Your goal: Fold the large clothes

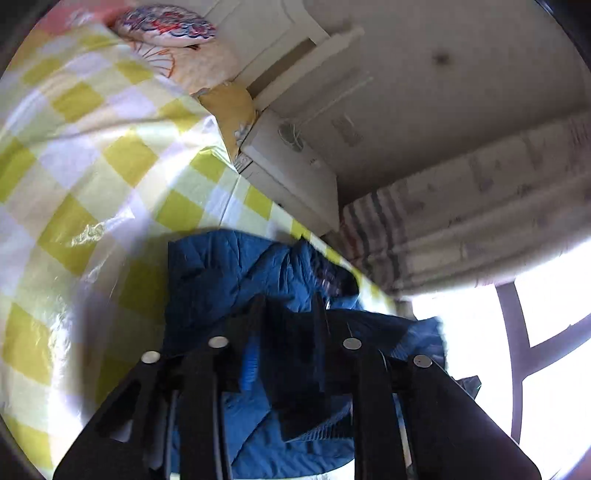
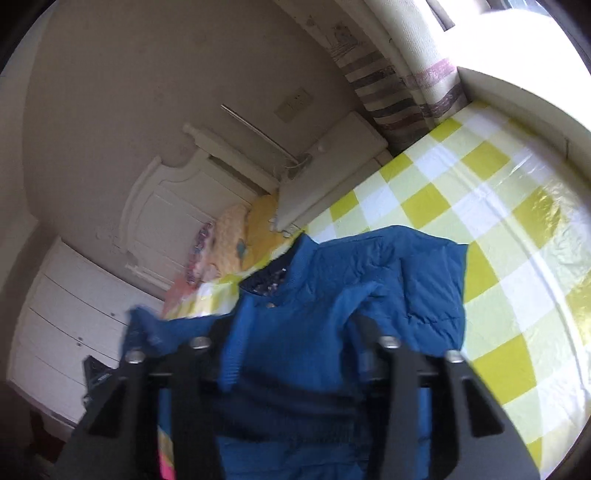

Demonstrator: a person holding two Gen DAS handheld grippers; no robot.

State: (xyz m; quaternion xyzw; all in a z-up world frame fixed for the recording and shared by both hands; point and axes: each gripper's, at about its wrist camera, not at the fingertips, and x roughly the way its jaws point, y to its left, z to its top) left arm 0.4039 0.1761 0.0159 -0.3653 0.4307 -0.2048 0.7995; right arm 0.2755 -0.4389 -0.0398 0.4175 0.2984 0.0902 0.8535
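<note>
A blue quilted jacket lies crumpled on the bed's yellow-and-white checked cover. In the left wrist view my left gripper has its fingers close together with a dark fold of the jacket pinched between them. In the right wrist view the jacket spreads over the checked cover, collar towards the headboard. My right gripper stands wide open over it. A ribbed blue cuff hangs by its left finger, and the pads are not pressing the cloth. Both views are blurred.
Patterned pillows lie at the head of the bed against a white headboard. A white nightstand and a striped curtain stand beside the bed. A white dresser is on the other side.
</note>
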